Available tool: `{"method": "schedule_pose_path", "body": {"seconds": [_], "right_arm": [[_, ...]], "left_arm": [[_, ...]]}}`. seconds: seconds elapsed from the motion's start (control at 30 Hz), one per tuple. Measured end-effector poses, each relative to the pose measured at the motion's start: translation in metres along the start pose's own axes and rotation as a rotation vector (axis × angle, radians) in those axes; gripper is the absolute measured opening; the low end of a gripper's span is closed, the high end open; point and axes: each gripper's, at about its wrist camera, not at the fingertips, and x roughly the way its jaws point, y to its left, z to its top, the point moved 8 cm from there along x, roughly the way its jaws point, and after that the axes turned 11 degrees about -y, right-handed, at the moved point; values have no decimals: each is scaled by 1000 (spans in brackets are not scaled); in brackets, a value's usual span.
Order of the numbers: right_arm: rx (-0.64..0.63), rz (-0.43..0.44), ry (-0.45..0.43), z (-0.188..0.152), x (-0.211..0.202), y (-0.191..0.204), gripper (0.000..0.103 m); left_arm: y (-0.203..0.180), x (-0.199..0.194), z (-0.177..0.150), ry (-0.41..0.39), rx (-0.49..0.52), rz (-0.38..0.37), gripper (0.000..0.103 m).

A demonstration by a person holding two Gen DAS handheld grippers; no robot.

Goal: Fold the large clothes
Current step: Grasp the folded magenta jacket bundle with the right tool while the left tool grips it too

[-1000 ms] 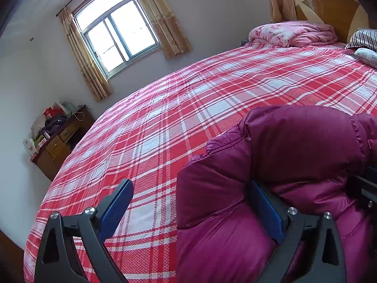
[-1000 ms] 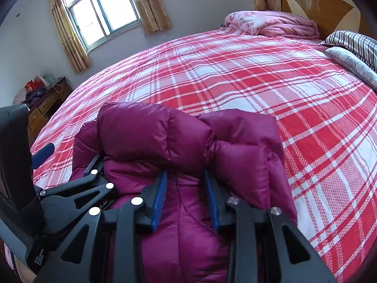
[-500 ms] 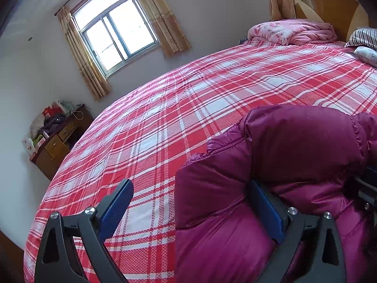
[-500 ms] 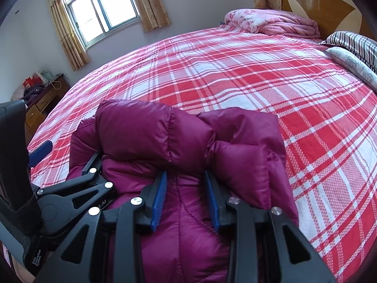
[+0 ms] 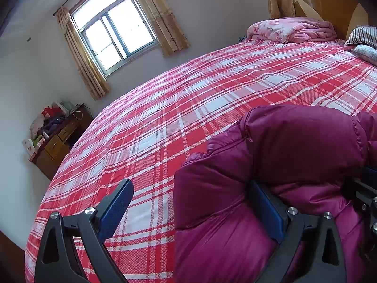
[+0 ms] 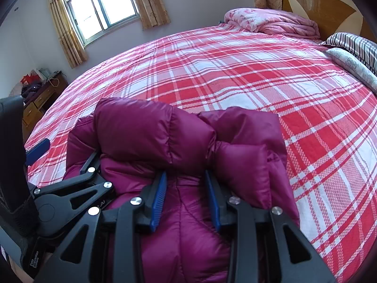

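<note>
Puffy magenta down jacket [image 6: 179, 141] lies bunched at the near edge of the plaid bed [image 6: 235, 75]; expect it light, springy, slick-shelled, so grip at a quilted seam. Your right gripper [image 6: 185, 195] pinches a fold of it. Your left gripper [image 5: 195, 212] is spread wide, one finger pushed into the padding, both held low

Bedroom with a plaid-covered bed

A red and white plaid sheet [image 6: 235, 75] is spread over the bed. A folded pink quilt [image 6: 271, 23] is seen at 1 o'clock before the wooden headboard [image 6: 329, 11], with a striped pillow [image 6: 353, 44] at 2 o'clock. A curtained window [image 5: 115, 33] is set at 11 o'clock, and a cluttered wooden cabinet [image 5: 59, 141] stands at 9 o'clock.
</note>
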Motion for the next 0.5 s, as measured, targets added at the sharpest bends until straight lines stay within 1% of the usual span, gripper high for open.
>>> {"method": "schedule_pose_path", "body": {"seconds": [0.37,0.43,0.47,0.5], "right_arm": [[-4,-3,4,0,0,0,36],[-7,-1,5,0,-1,0,36],[-11,10,5,1,-3,1,40],[-12,42,5,2,-6,4,44]], "left_arm": [[0,0,1,1,-1,-2,98],[3,-2,1,8,-15,-26,98],[7,-5,-1,16,-39,-50,98],[14,-9,-3,31,-87,-85,98]]}}
